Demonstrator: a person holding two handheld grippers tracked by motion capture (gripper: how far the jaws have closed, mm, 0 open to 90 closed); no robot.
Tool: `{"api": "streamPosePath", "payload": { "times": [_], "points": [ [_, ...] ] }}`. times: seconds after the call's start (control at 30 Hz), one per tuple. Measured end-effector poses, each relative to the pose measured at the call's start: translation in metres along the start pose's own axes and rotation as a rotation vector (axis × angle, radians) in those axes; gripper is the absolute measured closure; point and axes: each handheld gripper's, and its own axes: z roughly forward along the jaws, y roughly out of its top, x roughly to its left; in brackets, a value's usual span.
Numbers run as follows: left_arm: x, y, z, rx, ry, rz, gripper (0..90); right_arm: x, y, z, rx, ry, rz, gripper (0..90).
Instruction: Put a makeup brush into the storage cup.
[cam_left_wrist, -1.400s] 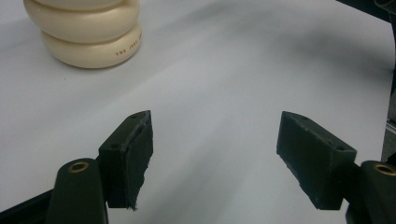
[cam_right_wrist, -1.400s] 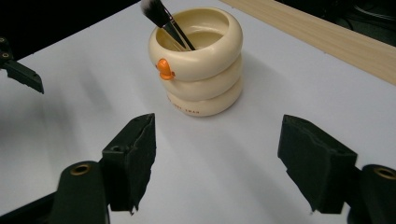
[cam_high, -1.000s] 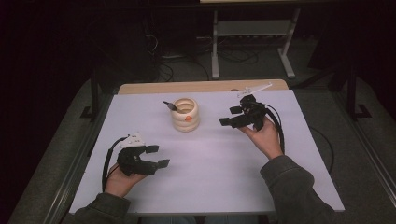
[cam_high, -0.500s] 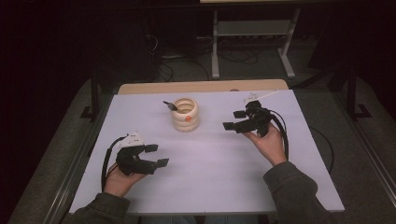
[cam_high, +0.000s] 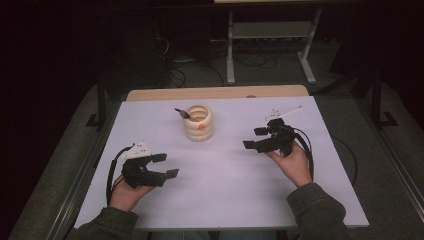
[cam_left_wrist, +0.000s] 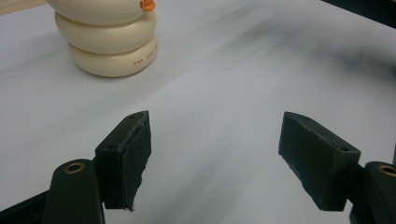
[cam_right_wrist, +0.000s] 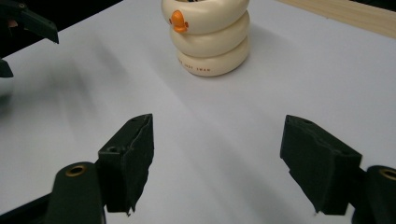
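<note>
Both the left gripper (cam_high: 167, 166) and the right gripper (cam_high: 254, 138) hold their jaws wide apart with nothing between them. The cream ringed holder (cam_high: 198, 122) stands on the white counter (cam_high: 225, 190), ahead of both pairs of jaws and well apart from them.

The table (cam_high: 220, 200) is covered in plain white, with a strip of pale wood along its far edge. Near the middle of that far edge stands a cream cup (cam_high: 198, 122) shaped as three stacked rings, with a small orange spot on its side and tiny dark lettering on the lowest ring; a dark utensil (cam_high: 181, 113) sticks out of it. The left gripper (cam_high: 165, 166) and right gripper (cam_high: 254, 138) are black, each topped by a white plate. The sleeves (cam_high: 320, 215) are dark olive-grey
</note>
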Motion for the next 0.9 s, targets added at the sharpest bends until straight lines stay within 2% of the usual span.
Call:
{"api": "streamPosePath", "payload": {
  "times": [0.13, 0.4, 0.57, 0.8, 0.9],
  "points": [
    [-0.002, 0.0, 0.001, -0.001, 0.005, 0.014, 24.3, -0.001, -0.008, -0.004, -0.006, -0.001, 0.002, 25.1],
    [-0.002, -0.002, 0.001, 0.0, 0.004, 0.006, 23.5, -0.001, -0.022, -0.013, -0.002, -0.004, 0.019, 25.1],
    [-0.002, -0.002, 0.002, 0.002, 0.003, 0.012, 23.3, -0.001, -0.028, -0.019, -0.005, -0.012, 0.013, 25.1],
    [-0.003, -0.003, 0.002, -0.001, 0.0, 0.016, 23.2, -0.001, -0.039, -0.023, 0.012, -0.019, 0.029, 23.7],
    [-0.002, -0.004, 0.002, 0.002, -0.001, 0.015, 23.2, -0.001, -0.045, -0.026, 0.002, -0.019, 0.032, 23.7]
  ]
}}
